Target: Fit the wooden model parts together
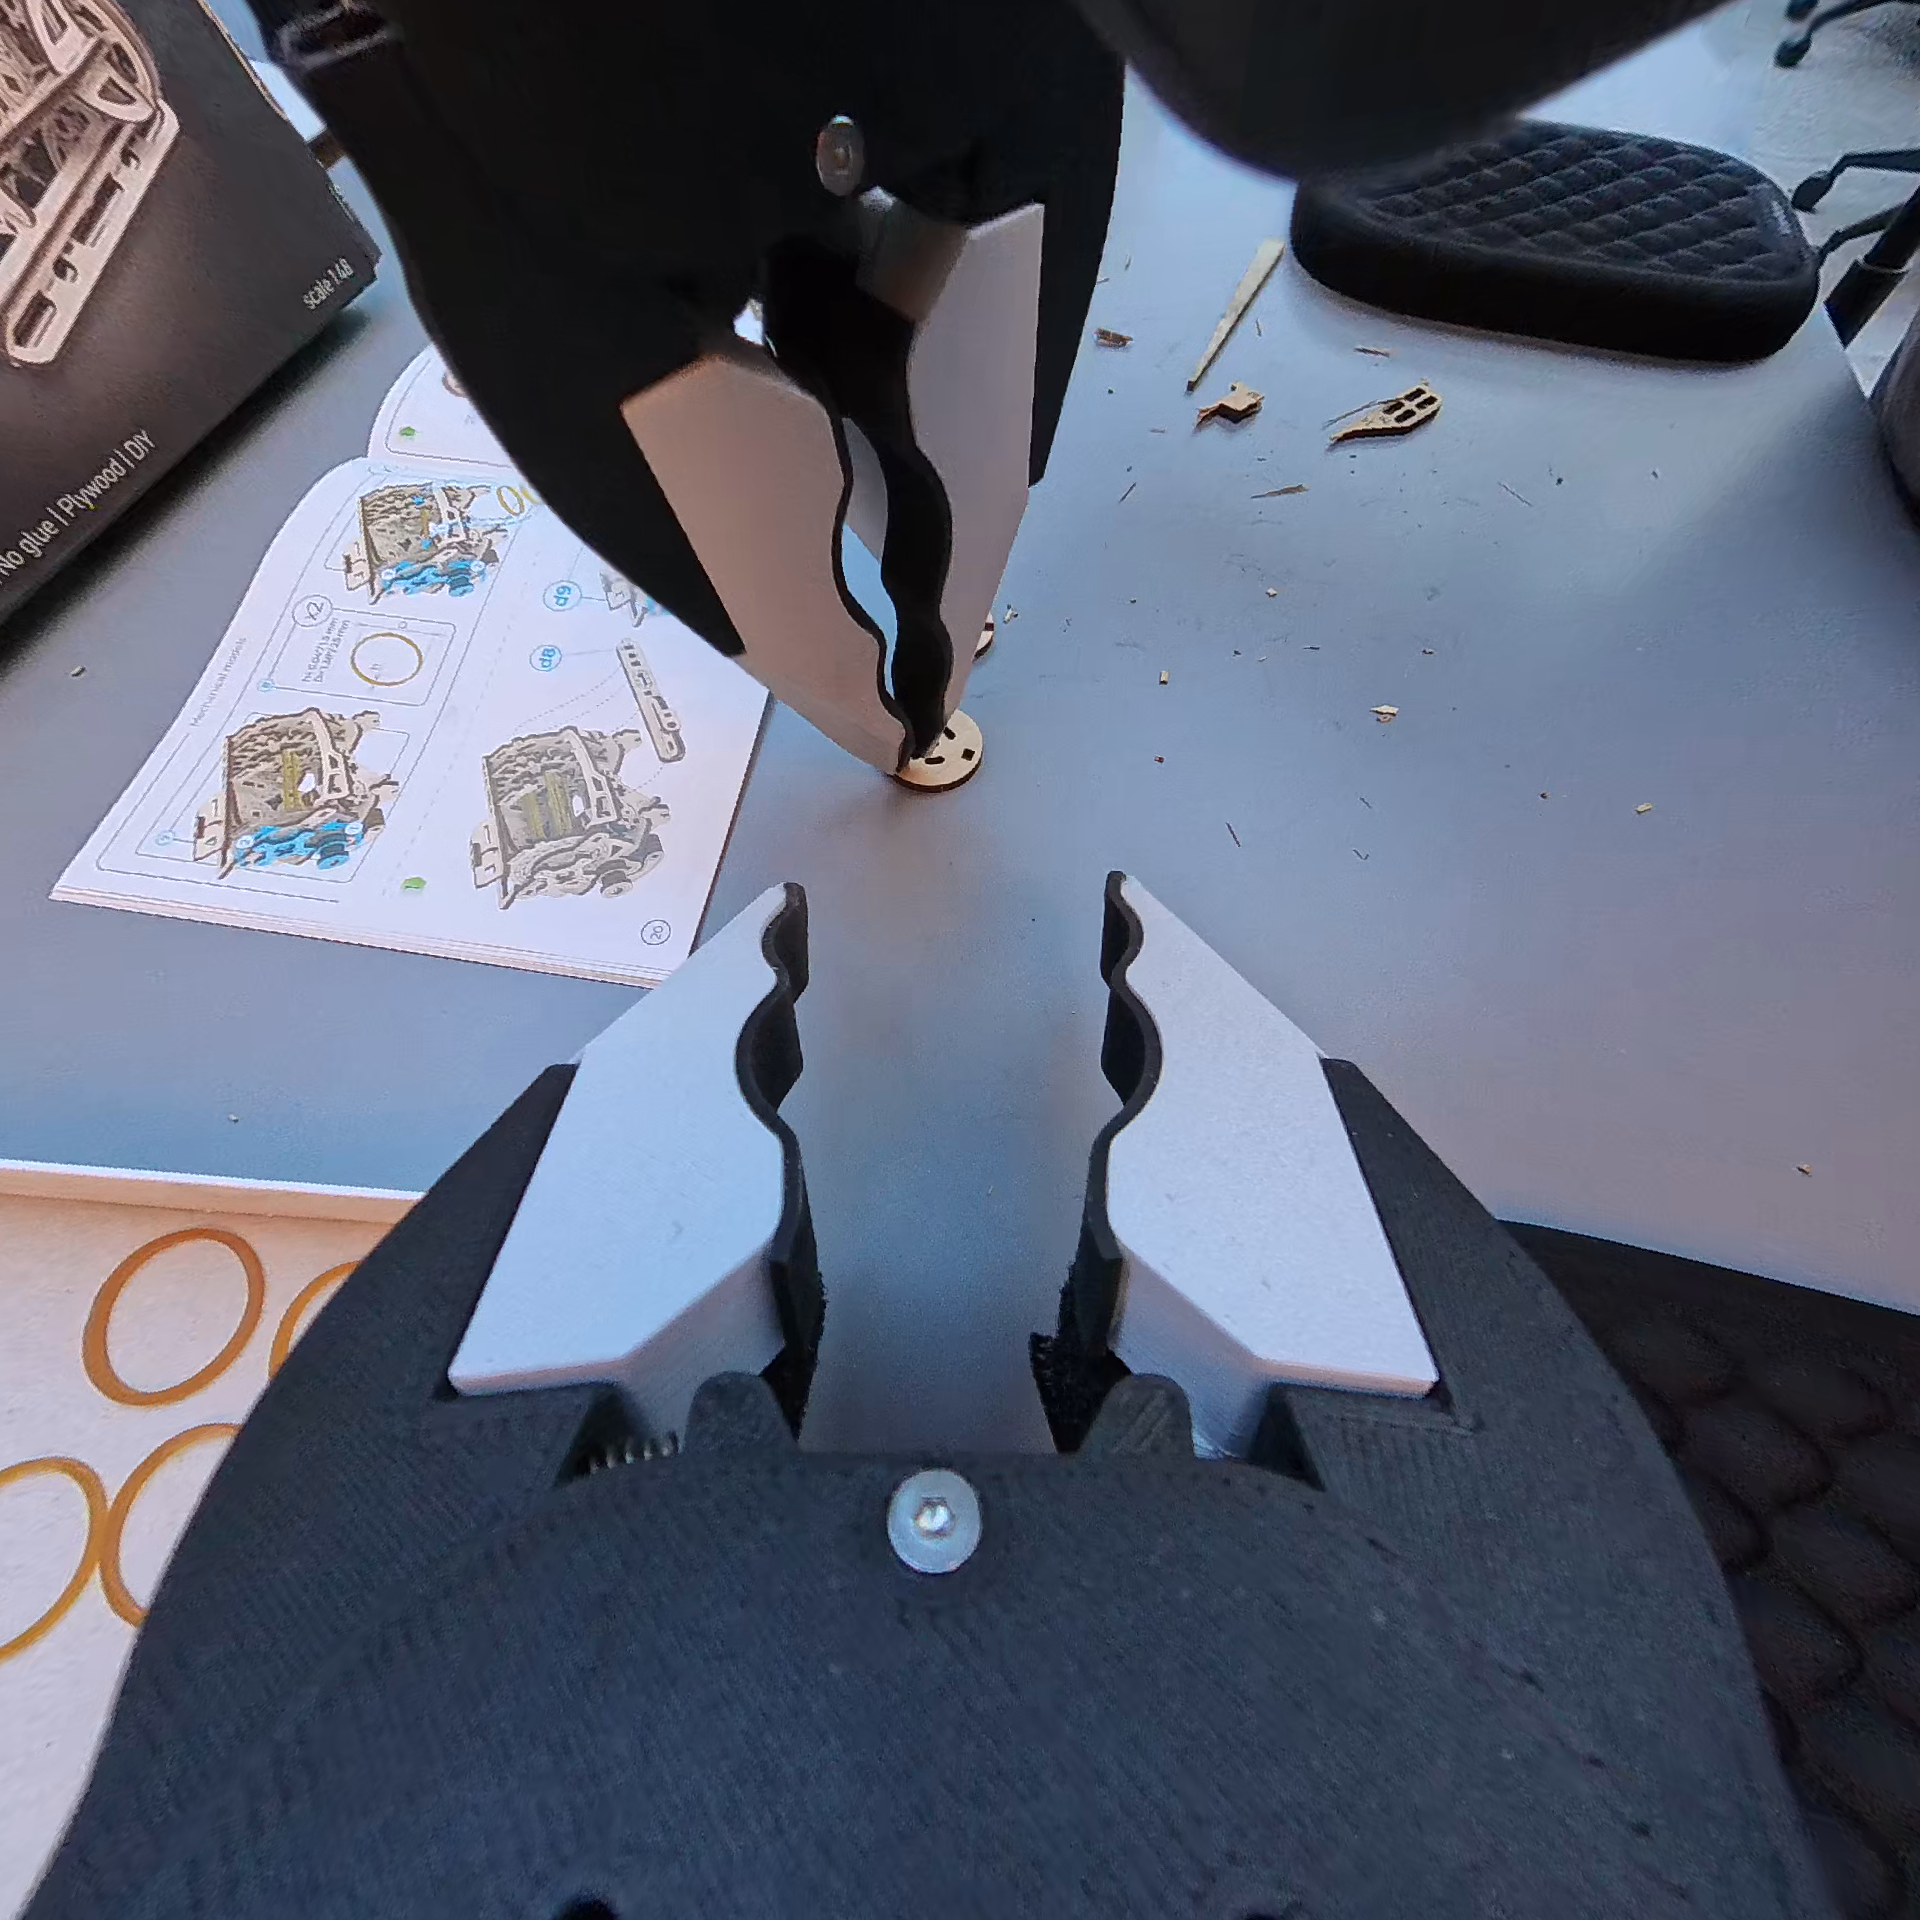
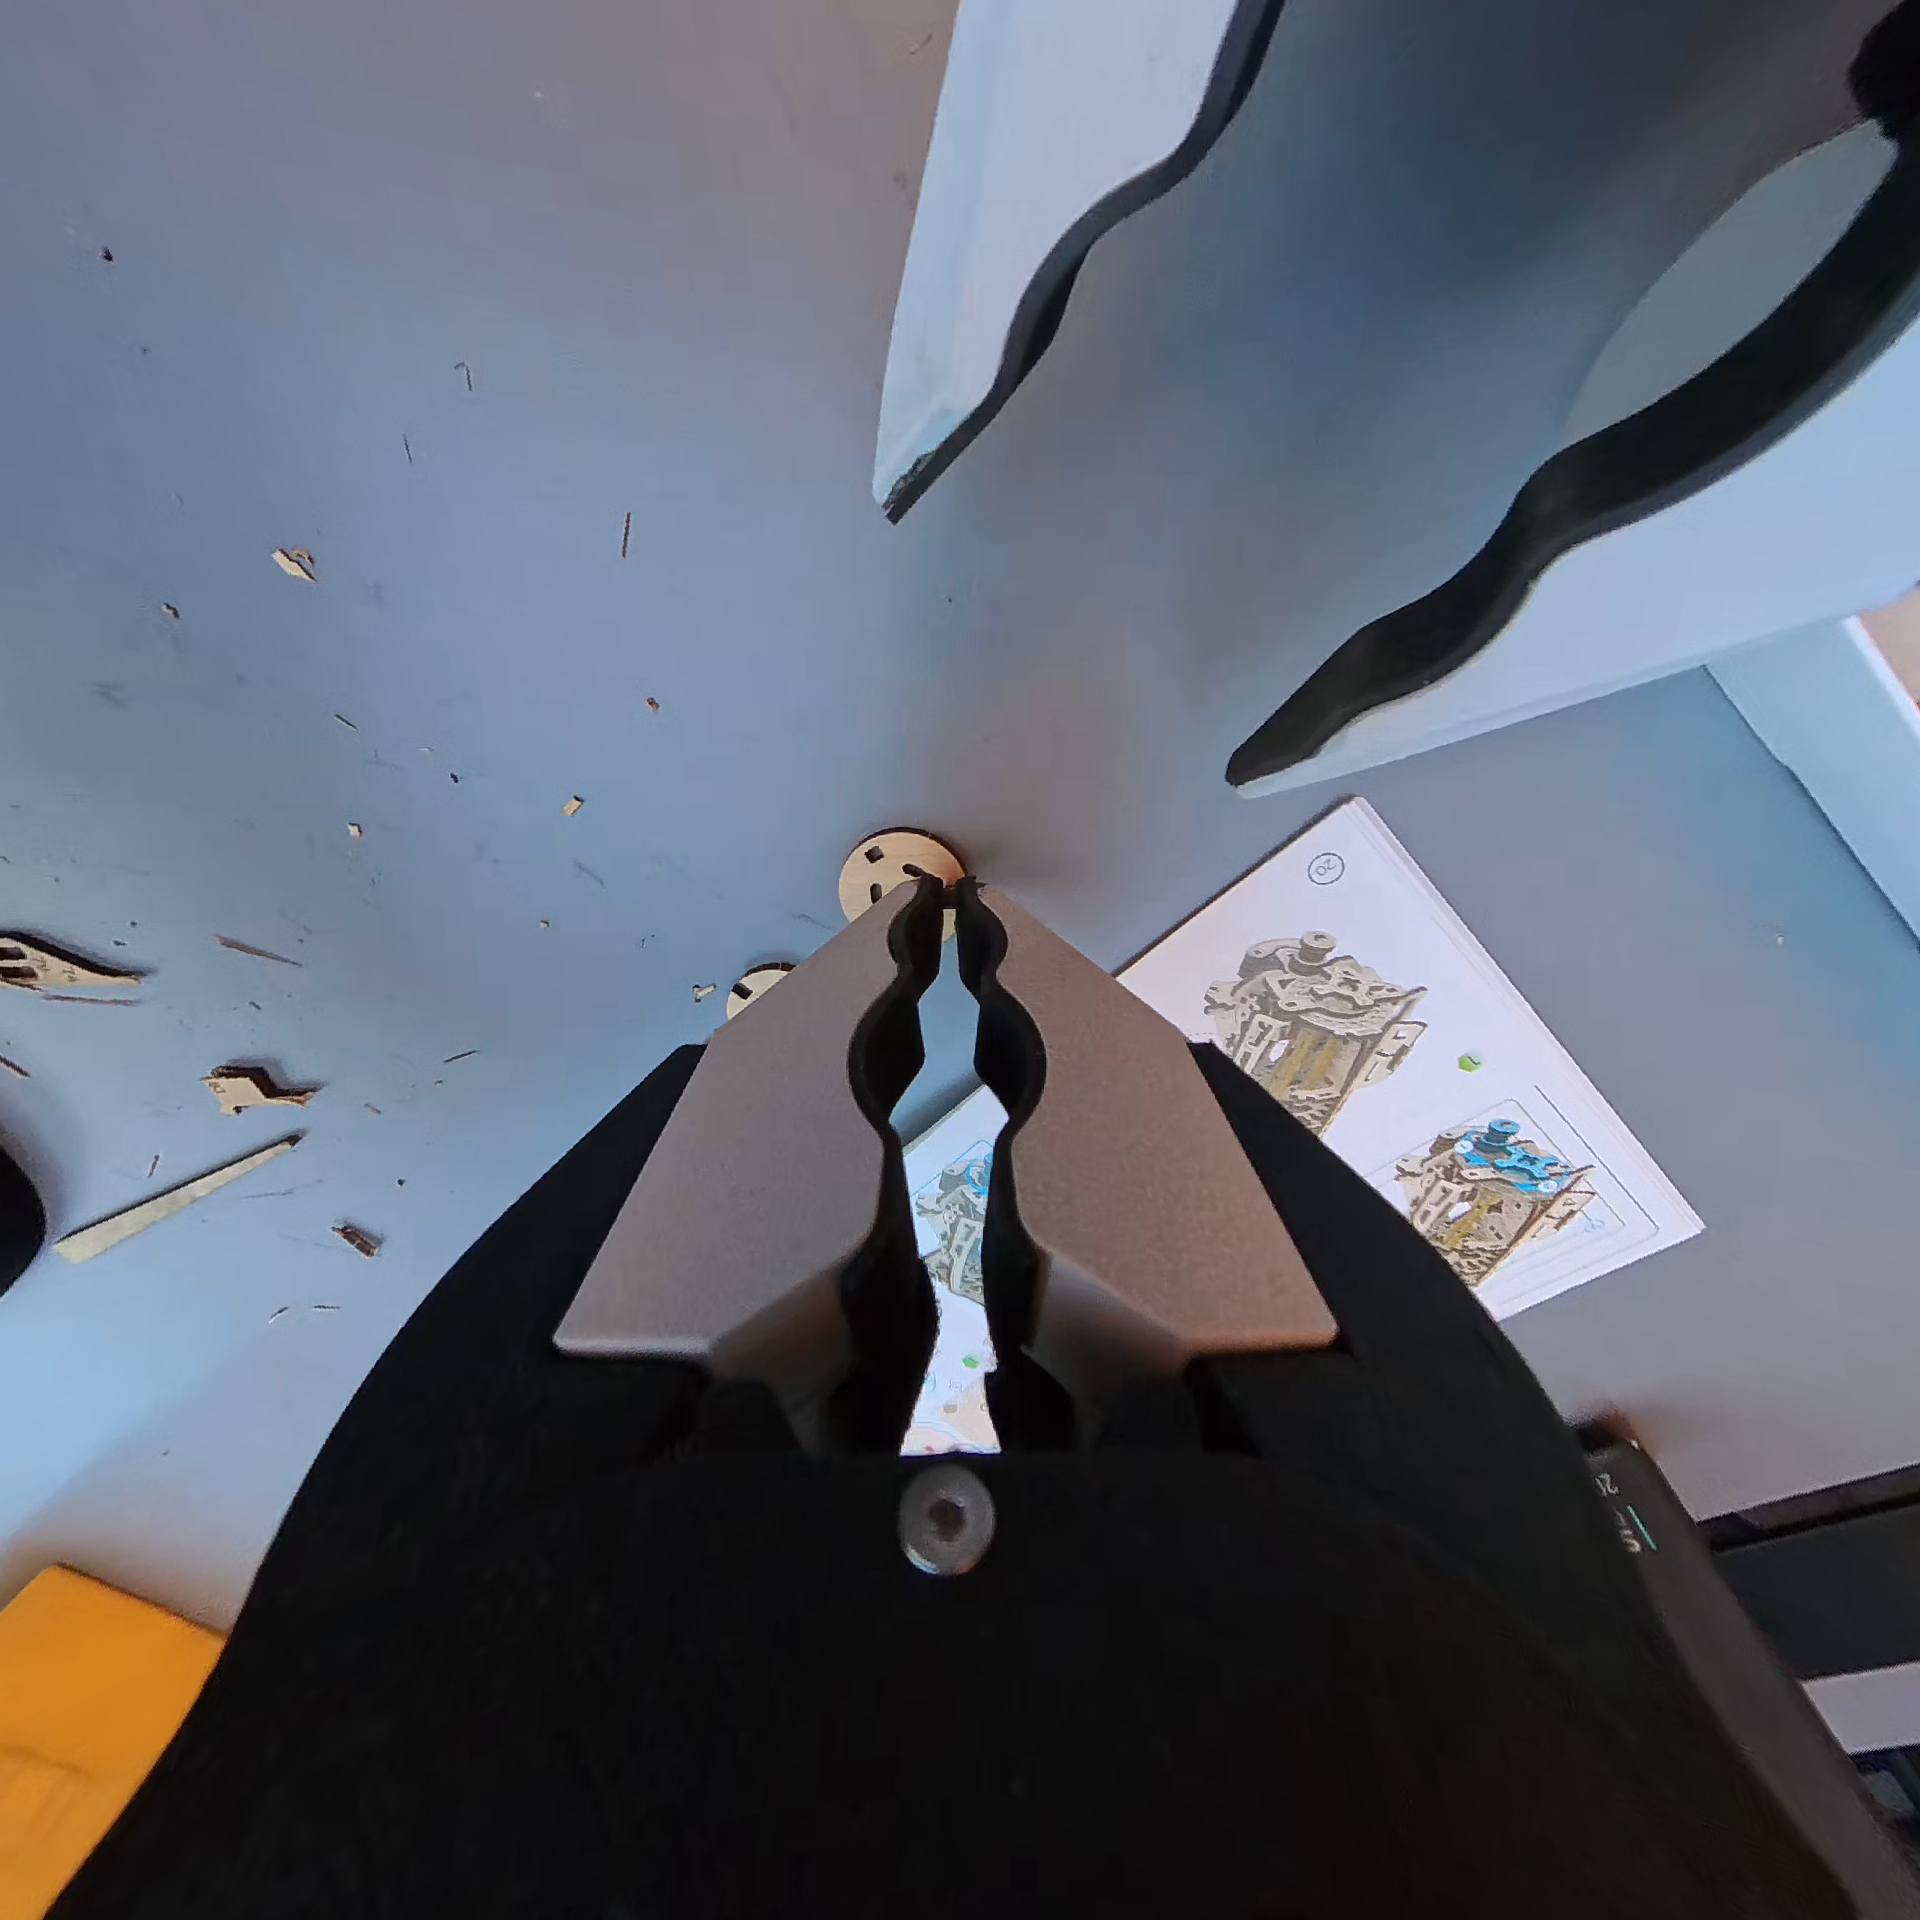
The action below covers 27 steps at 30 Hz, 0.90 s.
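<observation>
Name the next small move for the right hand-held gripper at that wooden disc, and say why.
Probably close the last bit on the disc's edge, then lift. The right hand-held gripper has its tips down at the small wooden disc lying flat on the table, with a narrow gap between them. The left hand-held gripper waits open, nearby.

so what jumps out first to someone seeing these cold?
The right gripper, coming down from above with its jaws nearly shut, tips touching a small round wooden disc lying flat mid-table. Facing it, the left gripper is open and empty, low over the grey table. Then the clutter: an open instruction booklet to the left of the disc, and wood scraps scattered beyond it.
</observation>
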Each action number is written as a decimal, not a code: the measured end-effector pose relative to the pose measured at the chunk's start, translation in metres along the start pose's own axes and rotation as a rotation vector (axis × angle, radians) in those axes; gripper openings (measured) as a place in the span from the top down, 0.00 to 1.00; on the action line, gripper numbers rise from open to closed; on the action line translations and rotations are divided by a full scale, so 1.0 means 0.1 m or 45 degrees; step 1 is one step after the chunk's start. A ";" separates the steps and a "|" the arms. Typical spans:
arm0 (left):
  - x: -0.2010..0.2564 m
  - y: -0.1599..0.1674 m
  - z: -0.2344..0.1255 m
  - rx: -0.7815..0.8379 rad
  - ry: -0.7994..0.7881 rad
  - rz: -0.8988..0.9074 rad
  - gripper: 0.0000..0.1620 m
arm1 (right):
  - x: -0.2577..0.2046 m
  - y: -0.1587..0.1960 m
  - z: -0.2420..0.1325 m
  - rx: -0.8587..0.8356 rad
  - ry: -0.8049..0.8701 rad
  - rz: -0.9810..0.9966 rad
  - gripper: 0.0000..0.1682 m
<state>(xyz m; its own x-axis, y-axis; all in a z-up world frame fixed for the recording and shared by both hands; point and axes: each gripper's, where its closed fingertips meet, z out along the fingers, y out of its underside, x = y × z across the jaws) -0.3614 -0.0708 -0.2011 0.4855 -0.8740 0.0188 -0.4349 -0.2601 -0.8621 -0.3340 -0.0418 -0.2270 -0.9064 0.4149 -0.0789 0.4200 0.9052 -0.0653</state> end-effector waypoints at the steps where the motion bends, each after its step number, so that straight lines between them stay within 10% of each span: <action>1: 0.00 0.00 0.00 0.001 0.000 0.000 0.65 | 0.00 0.00 0.00 0.015 0.013 0.000 0.99; 27: 0.00 0.03 0.01 -0.024 -0.002 -0.005 0.65 | 0.03 0.02 -0.02 0.110 0.174 -0.012 0.93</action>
<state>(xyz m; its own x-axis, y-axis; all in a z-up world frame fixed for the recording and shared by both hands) -0.3617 -0.0706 -0.2039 0.4885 -0.8723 0.0212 -0.4473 -0.2712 -0.8523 -0.3358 -0.0387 -0.2252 -0.9055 0.4203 0.0578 0.4082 0.9003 -0.1514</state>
